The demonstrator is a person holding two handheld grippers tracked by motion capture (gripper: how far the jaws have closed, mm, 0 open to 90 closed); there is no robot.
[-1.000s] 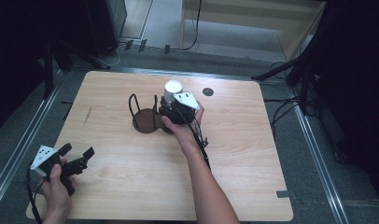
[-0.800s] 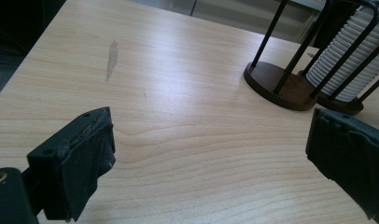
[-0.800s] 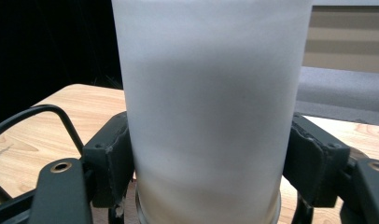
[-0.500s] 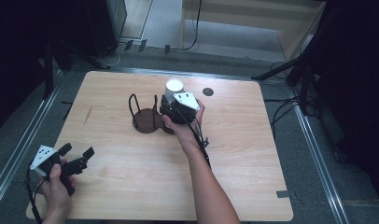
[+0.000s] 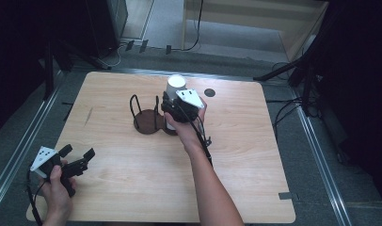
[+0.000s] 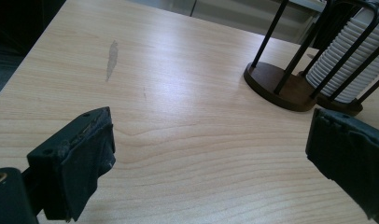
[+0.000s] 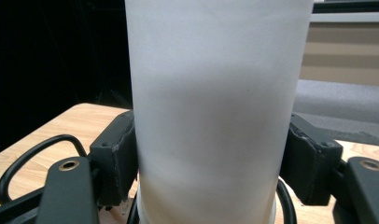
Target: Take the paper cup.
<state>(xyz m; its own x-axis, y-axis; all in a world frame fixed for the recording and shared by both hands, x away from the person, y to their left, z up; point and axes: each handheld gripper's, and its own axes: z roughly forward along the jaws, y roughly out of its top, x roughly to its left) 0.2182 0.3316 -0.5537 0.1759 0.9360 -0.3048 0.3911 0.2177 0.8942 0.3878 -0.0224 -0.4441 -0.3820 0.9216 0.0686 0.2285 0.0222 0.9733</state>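
We look down on a pale wooden bench (image 5: 132,188) with a dark wire rack (image 5: 149,117) standing near its middle; we use that rack as our landmark. The rack has two round wooden bases side by side with black wire loops rising from them.

In the high view, our right tool (image 5: 172,110) sits at the rack's right-hand base, against a white stack of cups (image 5: 176,87) that stands in that base and rises above the wires. Our left tool (image 5: 78,160) rests well apart from the rack, down at the bench's near left corner, jaws spread and holding nothing.

The right gripper view adds what the high view cannot: the smooth white wall of the cups (image 7: 211,102) between the two black pads (image 7: 115,154), each pressed against a side. The jaws have just been closing and now clamp the stack. A black wire loop (image 7: 33,154) curves at the left.

The left gripper view shows the stack of cups (image 6: 348,60) from the side, with its many ribbed rims layered one on another, caged by the rack (image 6: 281,86) wires. The empty left-hand base shows too, and a pale scuff mark (image 6: 112,58) on the bench (image 6: 187,130) left of the rack. Its own pads (image 6: 85,158) stand wide apart.

A small dark round disc (image 5: 209,92) lies just right of the rack. We can read no brand, label or writing anywhere.
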